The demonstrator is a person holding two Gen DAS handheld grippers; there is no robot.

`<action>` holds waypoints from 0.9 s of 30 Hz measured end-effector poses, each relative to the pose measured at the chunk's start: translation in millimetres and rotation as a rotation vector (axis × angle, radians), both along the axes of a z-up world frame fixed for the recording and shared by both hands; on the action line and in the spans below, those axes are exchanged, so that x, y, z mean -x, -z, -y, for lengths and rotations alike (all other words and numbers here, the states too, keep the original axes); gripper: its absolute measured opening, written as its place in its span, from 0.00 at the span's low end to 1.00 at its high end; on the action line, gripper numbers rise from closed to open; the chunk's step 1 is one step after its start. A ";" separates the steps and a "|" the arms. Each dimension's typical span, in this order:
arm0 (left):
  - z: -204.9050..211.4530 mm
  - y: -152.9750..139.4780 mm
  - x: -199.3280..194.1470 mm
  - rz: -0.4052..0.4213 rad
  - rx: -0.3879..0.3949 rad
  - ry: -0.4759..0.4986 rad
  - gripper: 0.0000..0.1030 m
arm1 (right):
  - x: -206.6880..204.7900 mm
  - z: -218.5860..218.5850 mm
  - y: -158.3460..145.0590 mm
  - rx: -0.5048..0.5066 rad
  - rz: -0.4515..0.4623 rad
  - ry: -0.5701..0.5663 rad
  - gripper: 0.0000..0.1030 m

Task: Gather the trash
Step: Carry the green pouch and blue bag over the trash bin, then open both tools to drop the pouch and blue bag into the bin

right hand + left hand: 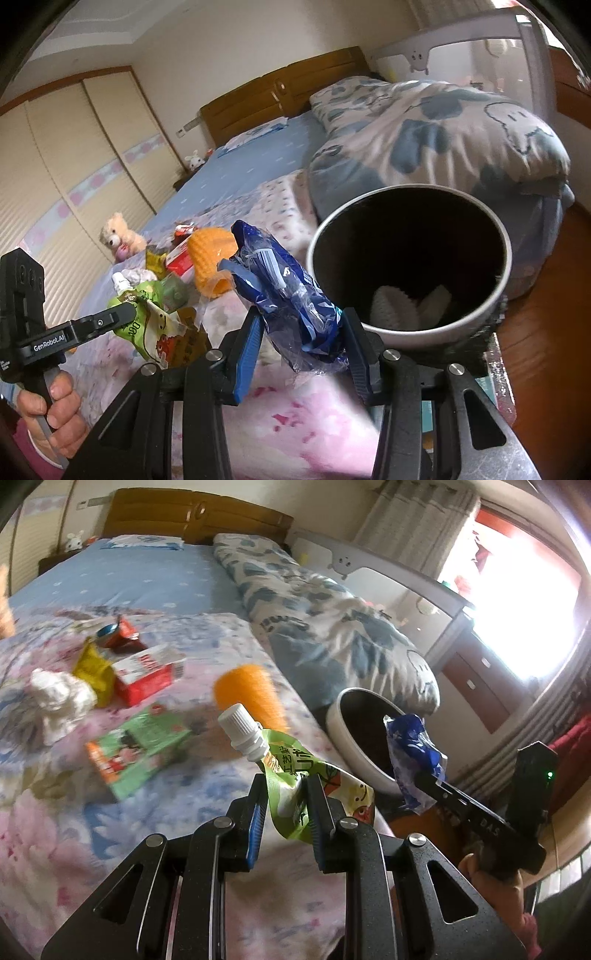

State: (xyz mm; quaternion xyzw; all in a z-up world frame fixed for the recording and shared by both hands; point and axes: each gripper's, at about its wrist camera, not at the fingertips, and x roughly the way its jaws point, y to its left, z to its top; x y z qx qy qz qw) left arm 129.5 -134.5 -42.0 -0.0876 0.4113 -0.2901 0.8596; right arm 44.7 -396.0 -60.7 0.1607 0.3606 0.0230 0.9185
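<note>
My left gripper point(286, 781) is shut on a green drink pouch point(291, 771) with a white screw cap, held above the flowered bedspread. To its right, my right gripper point(419, 779) holds a crumpled blue wrapper point(413, 749) in front of the white bin point(345, 738). In the right wrist view my right gripper point(301, 321) is shut on the blue wrapper point(284, 284), just left of the round white bin point(495, 314), whose dark inside holds white paper. My left gripper point(129, 310) shows at the left with the green pouch point(159, 328), a hand gripping its handle.
More trash lies on the bed: an orange cup point(251, 694), a red-and-white carton point(146, 675), a yellow wrapper point(92, 672), a white tissue wad point(59, 701), a green carton point(136, 749) and a red packet point(118, 631). A folded quilt point(332, 627) lies behind the bin. A teddy bear point(120, 236) sits by the wardrobe.
</note>
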 end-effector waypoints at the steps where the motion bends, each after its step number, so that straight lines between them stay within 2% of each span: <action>1: 5.0 -1.0 0.1 0.003 -0.002 0.009 0.19 | 1.1 3.2 0.1 -0.002 0.001 0.006 0.42; 10: 52.4 -9.1 -6.1 0.021 -0.010 0.065 0.19 | 5.9 34.4 -0.9 -0.012 -0.003 0.074 0.42; 27: 116.3 -7.9 -30.1 0.002 -0.015 0.096 0.19 | -5.1 85.7 -2.3 -0.038 -0.019 0.144 0.43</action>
